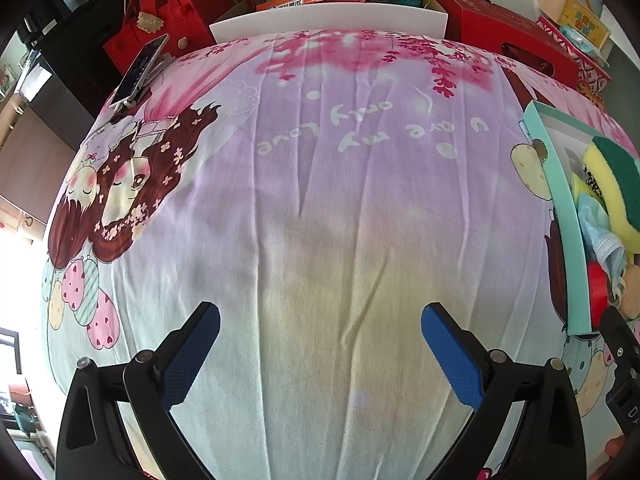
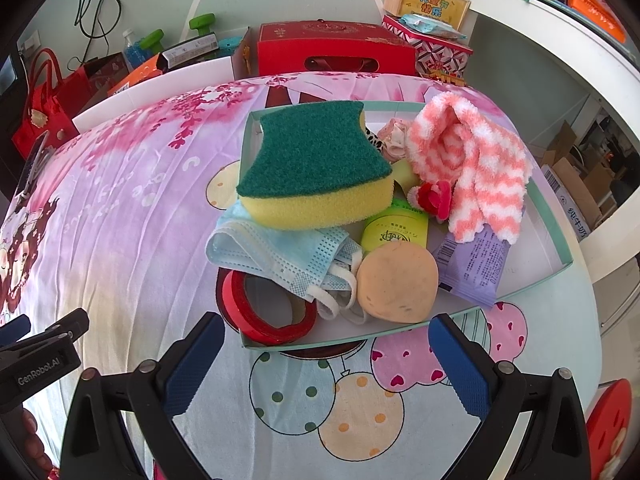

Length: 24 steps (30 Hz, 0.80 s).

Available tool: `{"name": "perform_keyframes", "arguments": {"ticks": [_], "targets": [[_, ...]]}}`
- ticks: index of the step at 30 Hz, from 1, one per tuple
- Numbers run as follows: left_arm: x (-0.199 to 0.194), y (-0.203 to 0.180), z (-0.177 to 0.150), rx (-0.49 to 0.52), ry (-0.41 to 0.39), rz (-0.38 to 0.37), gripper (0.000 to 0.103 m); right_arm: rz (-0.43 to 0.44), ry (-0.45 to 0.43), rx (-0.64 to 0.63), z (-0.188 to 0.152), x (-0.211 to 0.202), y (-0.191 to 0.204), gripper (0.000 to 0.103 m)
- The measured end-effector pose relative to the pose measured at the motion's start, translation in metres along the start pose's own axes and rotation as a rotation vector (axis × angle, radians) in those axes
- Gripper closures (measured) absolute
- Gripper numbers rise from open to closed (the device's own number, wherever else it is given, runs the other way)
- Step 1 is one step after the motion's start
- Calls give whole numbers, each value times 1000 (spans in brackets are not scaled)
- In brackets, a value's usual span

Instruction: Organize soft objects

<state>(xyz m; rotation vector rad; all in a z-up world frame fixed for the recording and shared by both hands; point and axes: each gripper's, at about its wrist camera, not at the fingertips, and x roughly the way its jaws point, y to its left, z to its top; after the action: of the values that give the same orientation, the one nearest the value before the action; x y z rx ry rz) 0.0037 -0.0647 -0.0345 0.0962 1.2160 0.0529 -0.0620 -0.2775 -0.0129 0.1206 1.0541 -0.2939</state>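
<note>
Two handheld grippers hover over a bench draped in a cartoon-print cloth (image 1: pixel 320 208), both with jaws spread wide and grasping nothing. The left gripper (image 1: pixel 320 352) faces a bare stretch of the cloth near the bench's front edge; the right gripper (image 2: pixel 326 360) sits just short of a shallow teal box (image 2: pixel 554 220) lying toward the bench's right side.

Inside the box, nearest its front wall, lie a roll of red tape (image 2: pixel 264 312) and a round tan sponge (image 2: pixel 396 282), the two separated by the ear loops of a crumpled blue face mask (image 2: pixel 280 252) that overlaps the tape. Behind the round sponge stand a green tissue pack (image 2: pixel 394 228) and, to its right, a purple packet (image 2: pixel 476 268) flat on the box floor. A yellow sponge with a green scouring pad (image 2: pixel 316 168) rests on top of the mask, tilted, along the box's left wall. A small red hair tie (image 2: pixel 434 198) sits between the tissue pack and a pink-and-white striped fuzzy sock (image 2: pixel 472 160), which is heaped against the right side toward the back.

At the bench's far left corner a phone (image 1: pixel 140 70) leans on a stand. Beyond the far edge are a red felt bag (image 1: pixel 160 28) and a red gift box (image 2: pixel 336 48).
</note>
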Motion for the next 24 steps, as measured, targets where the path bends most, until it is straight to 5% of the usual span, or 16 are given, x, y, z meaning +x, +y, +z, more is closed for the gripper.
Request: {"name": "perform_keyframes", "arguments": {"ticks": [24], "targets": [[-17, -5, 0, 31, -92, -5, 2, -17, -3, 17, 2, -2, -2, 0]]}}
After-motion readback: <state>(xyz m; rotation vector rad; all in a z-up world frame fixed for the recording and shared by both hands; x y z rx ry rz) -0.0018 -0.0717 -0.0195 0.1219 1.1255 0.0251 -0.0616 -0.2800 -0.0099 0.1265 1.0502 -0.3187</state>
